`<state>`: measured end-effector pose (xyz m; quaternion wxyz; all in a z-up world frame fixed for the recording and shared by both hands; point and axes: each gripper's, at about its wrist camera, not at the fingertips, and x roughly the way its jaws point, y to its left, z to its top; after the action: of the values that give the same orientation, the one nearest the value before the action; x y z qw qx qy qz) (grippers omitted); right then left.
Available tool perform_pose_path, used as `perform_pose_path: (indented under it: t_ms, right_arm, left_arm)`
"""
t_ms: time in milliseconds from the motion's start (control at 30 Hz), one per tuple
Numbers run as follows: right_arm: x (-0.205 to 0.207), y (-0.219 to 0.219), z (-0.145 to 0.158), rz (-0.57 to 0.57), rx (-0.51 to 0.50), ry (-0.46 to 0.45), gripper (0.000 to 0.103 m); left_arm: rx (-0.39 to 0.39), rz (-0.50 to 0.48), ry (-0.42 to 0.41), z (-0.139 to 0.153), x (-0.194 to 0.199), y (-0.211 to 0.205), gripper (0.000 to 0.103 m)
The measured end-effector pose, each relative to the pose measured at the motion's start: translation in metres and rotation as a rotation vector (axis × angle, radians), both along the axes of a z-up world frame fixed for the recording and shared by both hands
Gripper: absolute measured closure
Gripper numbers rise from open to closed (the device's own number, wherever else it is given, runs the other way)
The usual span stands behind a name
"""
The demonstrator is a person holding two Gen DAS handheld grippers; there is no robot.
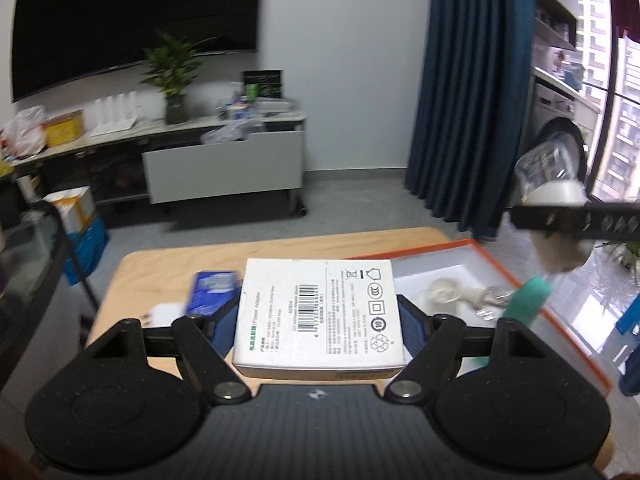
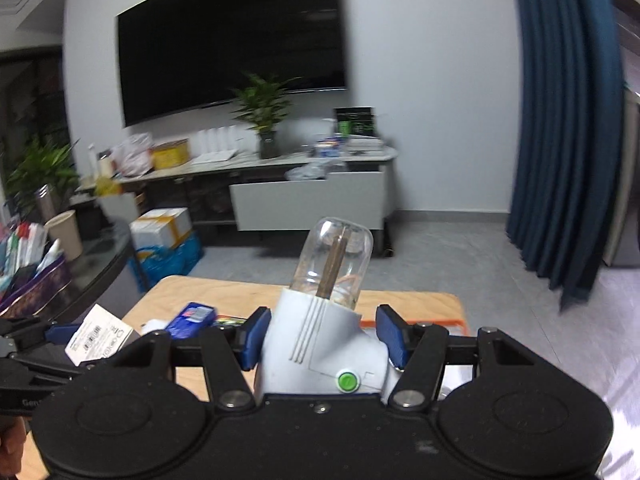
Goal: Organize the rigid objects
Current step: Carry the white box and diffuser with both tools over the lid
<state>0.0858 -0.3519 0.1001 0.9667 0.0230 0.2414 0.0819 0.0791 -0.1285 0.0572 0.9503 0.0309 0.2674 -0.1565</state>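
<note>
My left gripper [image 1: 320, 316] is shut on a white power adapter box [image 1: 320, 280], its blue pads pressing both sides, above a wooden table [image 1: 168, 264]. My right gripper [image 2: 322, 336] is shut on a white device [image 2: 320, 344] that has a green button and a clear dome [image 2: 334, 260] pointing up and away. In the left wrist view that device [image 1: 556, 192] hangs at the upper right, above an orange-rimmed white tray [image 1: 460, 268]. The right wrist view shows the box [image 2: 100, 336] at far left in the left gripper [image 2: 60, 340].
On the table lie a blue pack [image 1: 212, 292] and a small white item [image 1: 168, 312]. The tray holds a teal object [image 1: 528, 300] and clear small pieces [image 1: 444, 292]. A glass side table [image 2: 92, 260] stands to the left, and beyond are a TV cabinet [image 1: 224, 168] and a blue curtain [image 1: 472, 92].
</note>
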Motion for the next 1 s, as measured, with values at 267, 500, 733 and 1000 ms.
perform_pose_path:
  t_ms: [267,500,733,1000]
  right_arm:
    - [-0.006,-0.044,-0.018,-0.069,0.062,0.001,0.033]
    - [-0.006,-0.074,-0.029,-0.088,0.113,-0.01,0.033]
    - [-0.001,-0.091,-0.05,-0.083,0.15,0.016,0.033]
    - [-0.003,-0.101,-0.054,-0.081,0.144,0.021,0.033]
  left_arm:
    - [0.004,-0.057,0.008,0.002,-0.002,-0.06,0.024]
    - [0.025,-0.084,0.014,-0.009,0.002,-0.081,0.024]
    - [0.028,-0.061,0.035,-0.02,0.001,-0.088,0.024]
    - [0.014,-0.03,0.082,-0.03,0.0,-0.094,0.024]
